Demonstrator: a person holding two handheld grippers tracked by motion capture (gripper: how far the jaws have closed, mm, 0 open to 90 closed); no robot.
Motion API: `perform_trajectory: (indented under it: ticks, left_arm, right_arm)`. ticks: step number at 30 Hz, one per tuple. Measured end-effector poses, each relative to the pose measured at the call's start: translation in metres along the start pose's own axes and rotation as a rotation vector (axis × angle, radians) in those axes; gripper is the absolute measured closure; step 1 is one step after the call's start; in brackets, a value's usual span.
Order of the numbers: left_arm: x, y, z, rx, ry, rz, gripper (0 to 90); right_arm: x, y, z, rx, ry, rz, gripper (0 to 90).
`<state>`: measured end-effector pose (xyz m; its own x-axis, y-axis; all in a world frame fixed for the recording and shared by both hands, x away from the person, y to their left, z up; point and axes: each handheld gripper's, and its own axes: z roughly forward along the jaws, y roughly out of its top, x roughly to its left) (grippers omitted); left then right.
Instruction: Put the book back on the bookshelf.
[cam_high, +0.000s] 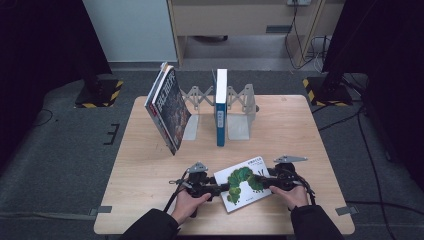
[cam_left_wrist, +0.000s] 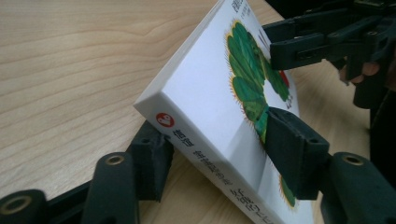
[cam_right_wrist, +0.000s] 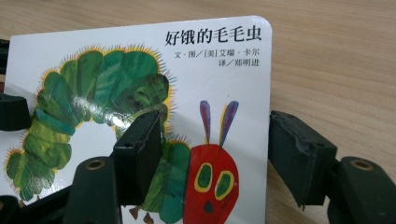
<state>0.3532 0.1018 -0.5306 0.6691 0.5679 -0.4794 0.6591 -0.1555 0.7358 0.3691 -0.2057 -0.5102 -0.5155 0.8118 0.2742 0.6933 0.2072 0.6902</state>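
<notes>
The picture book (cam_high: 243, 184) is a thick white board book with rounded corners; its cover shows a green caterpillar with a red face, yellow-green eyes and purple feelers, and dark printed characters in the upper corner. It sits at the near edge of the table (cam_high: 150, 170), between the person's two hands, and in the left gripper view (cam_left_wrist: 210, 93) it is tilted with one long edge raised off the wood. Its spine carries a small red round mark and a row of characters.

The left gripper (cam_high: 215, 189) is clamped on the book's near-left end: one jaw presses under the back, the other on the cover over the caterpillar's tail. The right gripper (cam_high: 264, 181) comes in from the opposite end. In the right gripper view its left jaw lies on the cover (cam_right_wrist: 140, 70) beside the red face and its right jaw stands at the book's outer edge; whether the pads truly press there is hard to judge from this angle.

Further back stands a metal book rack (cam_high: 239, 107) with scissor-link arms. It holds a slim blue-and-white book (cam_high: 220, 107) upright between its plates, and a larger dark book (cam_high: 168, 107) leans tilted against its left end.
</notes>
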Motion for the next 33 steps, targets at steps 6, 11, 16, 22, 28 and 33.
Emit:
perform_trajectory:
  ticks: [6, 11, 16, 22, 28, 33]
  left_arm:
    - [-0.005, 0.0, -0.001, -0.012, -0.004, 0.035, 45.6]
    - [-0.009, 0.001, -0.001, -0.016, -0.02, 0.053, 47.8]
    - [-0.02, 0.0, 0.003, -0.012, -0.057, 0.091, 54.1]
    - [-0.023, 0.002, 0.0, 0.001, -0.074, 0.081, 59.3]
    - [-0.029, 0.007, -0.004, 0.017, -0.076, 0.075, 65.1]
    - [-0.031, 0.013, -0.011, 0.007, -0.079, 0.061, 72.9]
  right_arm:
    - [0.001, 0.002, -0.002, -0.039, 0.005, -0.019, 36.0]
    - [0.001, 0.003, -0.004, -0.062, 0.009, -0.02, 35.9]
    - [0.006, 0.005, -0.005, -0.099, 0.047, -0.03, 36.3]
    - [0.005, 0.005, -0.007, -0.112, 0.054, -0.042, 35.5]
    - [0.004, 0.007, -0.011, -0.137, 0.057, -0.035, 32.0]
    - [0.003, 0.007, -0.013, -0.154, 0.06, -0.035, 29.4]
